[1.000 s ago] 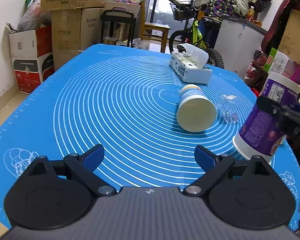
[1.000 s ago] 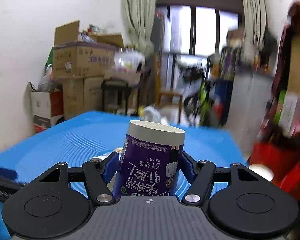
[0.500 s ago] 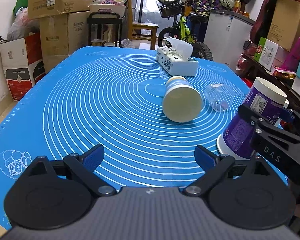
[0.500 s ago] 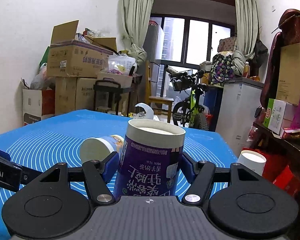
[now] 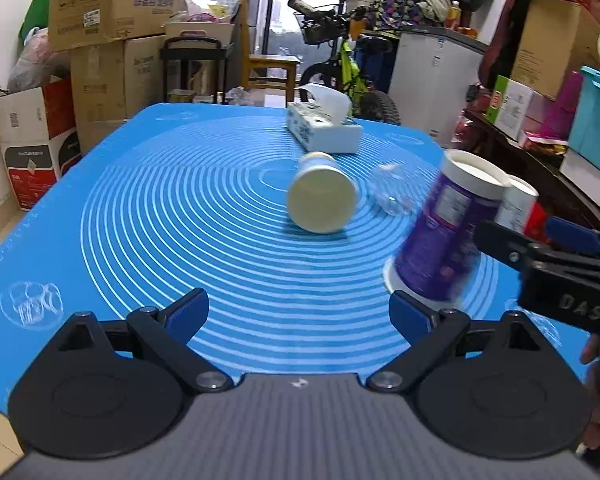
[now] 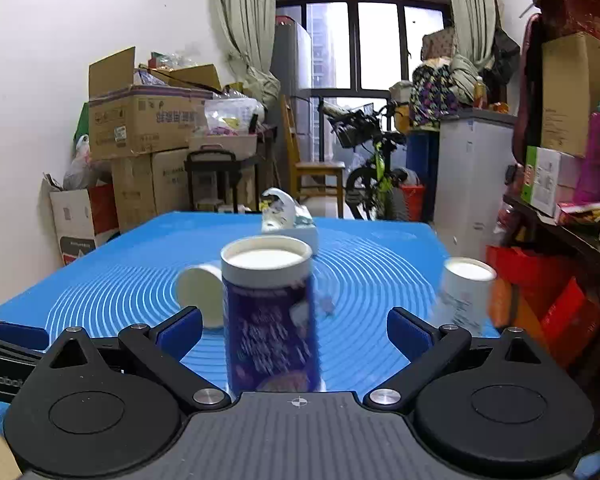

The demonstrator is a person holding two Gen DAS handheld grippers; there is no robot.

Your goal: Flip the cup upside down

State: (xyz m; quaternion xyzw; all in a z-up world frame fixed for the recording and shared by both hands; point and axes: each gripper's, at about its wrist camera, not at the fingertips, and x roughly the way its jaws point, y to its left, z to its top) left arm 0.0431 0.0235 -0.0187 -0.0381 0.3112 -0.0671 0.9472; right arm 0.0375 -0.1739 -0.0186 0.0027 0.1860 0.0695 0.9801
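Standing inverted on mat, purple cup between released right jaws; left jaws released.

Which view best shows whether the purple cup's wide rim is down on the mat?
The left wrist view: it sees the purple cup from the side, wide white rim on the blue mat, narrow base up. In the right wrist view the cup stands between the open right tool fingers, its bottom hidden behind the tool body.
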